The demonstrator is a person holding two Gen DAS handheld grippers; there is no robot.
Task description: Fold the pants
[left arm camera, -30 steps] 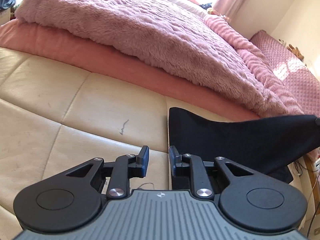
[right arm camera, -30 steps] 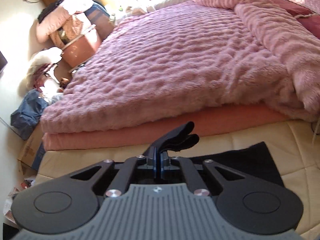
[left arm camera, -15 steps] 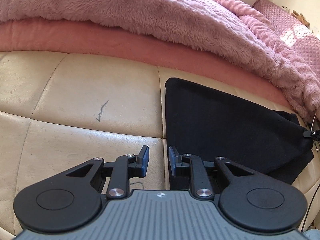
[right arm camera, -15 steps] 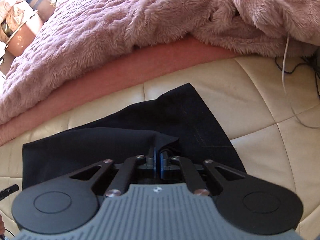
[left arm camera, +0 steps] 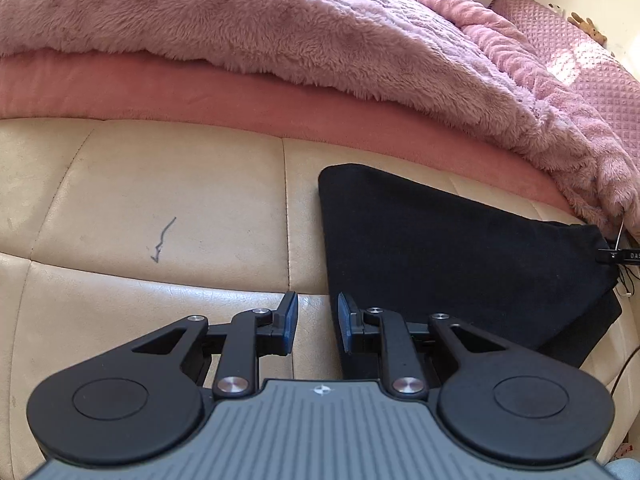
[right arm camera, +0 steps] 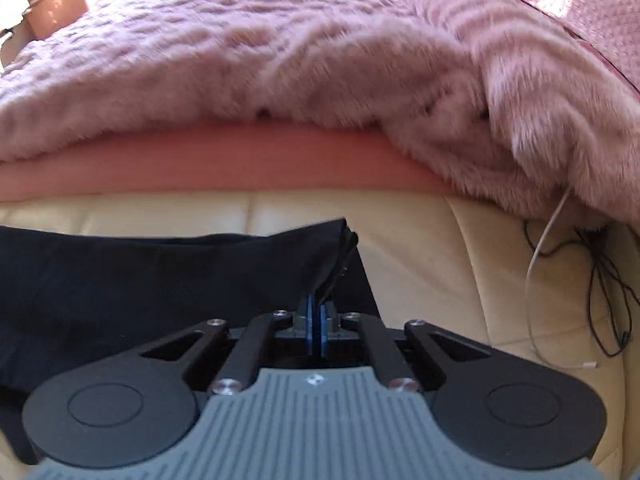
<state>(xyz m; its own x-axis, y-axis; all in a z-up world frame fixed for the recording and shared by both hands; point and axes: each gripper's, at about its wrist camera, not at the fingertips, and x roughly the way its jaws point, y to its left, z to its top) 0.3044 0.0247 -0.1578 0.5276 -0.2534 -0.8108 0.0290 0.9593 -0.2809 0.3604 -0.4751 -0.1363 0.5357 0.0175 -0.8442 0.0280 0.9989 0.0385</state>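
The black pants [left arm camera: 448, 248] lie folded on the cream leather surface [left arm camera: 160, 200]. My left gripper [left arm camera: 314, 322] is open and empty, hovering at the pants' near left corner; its right finger is over the cloth edge. In the right wrist view the pants [right arm camera: 160, 280] spread to the left. My right gripper [right arm camera: 316, 328] is shut on the pants' right end, where bunched layers of cloth [right arm camera: 334, 264] rise from the blue pads. The right gripper's tip also shows at the left wrist view's right edge [left arm camera: 618, 256].
A fluffy pink blanket [left arm camera: 320, 40] over a pink mattress [left arm camera: 160, 92] borders the far side. Black and white cables [right arm camera: 568, 272] lie on the cream surface at the right. A pen mark [left arm camera: 162, 240] is on the leather left of the pants.
My right gripper has carried the pants' end down and to the right, laying the cloth flat. My left gripper has stayed open near the pants' left corner, tilting downward.
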